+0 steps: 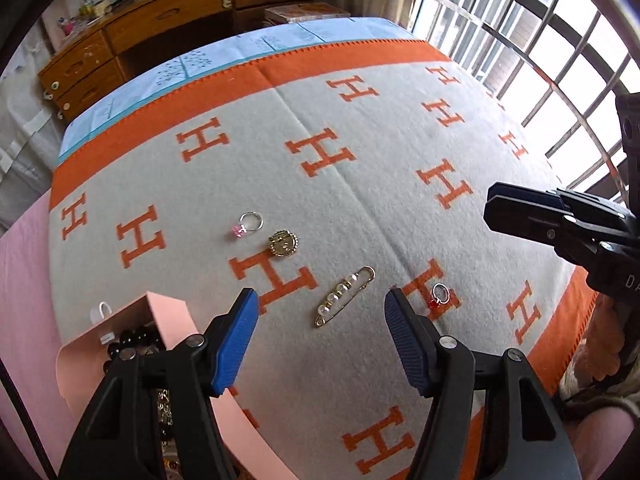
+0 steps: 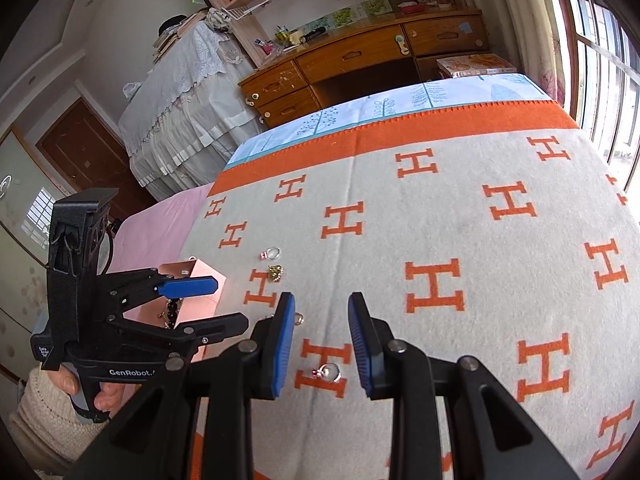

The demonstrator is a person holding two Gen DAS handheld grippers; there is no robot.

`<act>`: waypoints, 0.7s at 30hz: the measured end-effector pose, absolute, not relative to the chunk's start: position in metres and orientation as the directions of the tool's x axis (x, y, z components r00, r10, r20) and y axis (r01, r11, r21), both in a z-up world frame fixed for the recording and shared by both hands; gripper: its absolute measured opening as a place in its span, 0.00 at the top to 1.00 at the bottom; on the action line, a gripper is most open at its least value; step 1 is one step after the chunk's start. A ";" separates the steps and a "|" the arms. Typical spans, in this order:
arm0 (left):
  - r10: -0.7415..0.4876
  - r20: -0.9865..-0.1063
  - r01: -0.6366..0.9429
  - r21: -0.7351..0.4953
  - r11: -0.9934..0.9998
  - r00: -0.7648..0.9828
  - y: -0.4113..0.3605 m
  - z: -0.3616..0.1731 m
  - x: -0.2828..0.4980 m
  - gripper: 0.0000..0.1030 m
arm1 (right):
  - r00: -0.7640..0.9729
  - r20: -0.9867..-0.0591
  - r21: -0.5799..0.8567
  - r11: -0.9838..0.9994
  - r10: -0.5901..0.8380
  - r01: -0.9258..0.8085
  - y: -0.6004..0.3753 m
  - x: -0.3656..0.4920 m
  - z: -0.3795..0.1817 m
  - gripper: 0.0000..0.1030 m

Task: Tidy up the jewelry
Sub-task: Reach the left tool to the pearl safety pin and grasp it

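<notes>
On the grey and orange H-pattern blanket (image 1: 360,184) lie a ring with a pink stone (image 1: 248,225), a gold brooch (image 1: 283,243), a gold pearl pin (image 1: 345,296) and a ring with a red stone (image 1: 439,295). A pink box (image 1: 168,320) at the left holds black beads and gold pieces. My left gripper (image 1: 320,340) is open and empty, just short of the pearl pin. My right gripper (image 2: 321,344) is open and empty, above the red-stone ring (image 2: 329,372). The right wrist view also shows the box (image 2: 200,276), the brooch (image 2: 275,273) and the pink-stone ring (image 2: 271,254).
A wooden desk with drawers (image 2: 360,60) stands beyond the bed's far edge. A barred window (image 1: 540,40) is at the right. A pink sheet (image 1: 24,280) lies left of the blanket. A cloth-covered piece of furniture (image 2: 180,112) and a door (image 2: 88,156) are at the far left.
</notes>
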State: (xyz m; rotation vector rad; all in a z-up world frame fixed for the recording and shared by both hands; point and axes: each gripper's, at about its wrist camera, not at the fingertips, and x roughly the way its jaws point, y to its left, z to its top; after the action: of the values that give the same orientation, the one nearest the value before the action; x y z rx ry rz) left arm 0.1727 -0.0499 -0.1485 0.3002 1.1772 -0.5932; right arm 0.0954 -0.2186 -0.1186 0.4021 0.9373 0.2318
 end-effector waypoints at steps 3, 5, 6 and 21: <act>-0.262 -0.940 0.626 -0.069 0.777 0.221 -0.061 -0.158 0.175 0.44 | 0.561 -0.751 0.414 0.910 0.349 -0.011 -0.224 0.097 -0.130 0.73; -0.247 -0.949 0.644 -0.064 0.763 0.197 -0.066 -0.164 0.177 0.45 | 0.552 -0.760 0.403 0.915 0.342 -0.013 -0.225 0.097 -0.136 0.73; -0.242 -0.952 0.648 -0.066 0.759 0.186 -0.067 -0.167 0.178 0.46 | 0.549 -0.763 0.399 0.917 0.342 -0.017 -0.225 0.098 -0.138 0.73; -0.192 -0.966 0.656 -0.032 0.754 0.174 -0.072 -0.179 0.189 0.78 | 0.518 -0.788 0.377 0.926 0.333 -0.023 -0.221 0.103 -0.156 0.73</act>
State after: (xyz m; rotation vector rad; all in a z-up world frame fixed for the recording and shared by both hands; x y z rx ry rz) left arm 0.1891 -0.0721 -0.1793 0.4426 1.2621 -0.6300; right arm 0.1025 -0.2215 -0.1556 0.3398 1.0085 0.2188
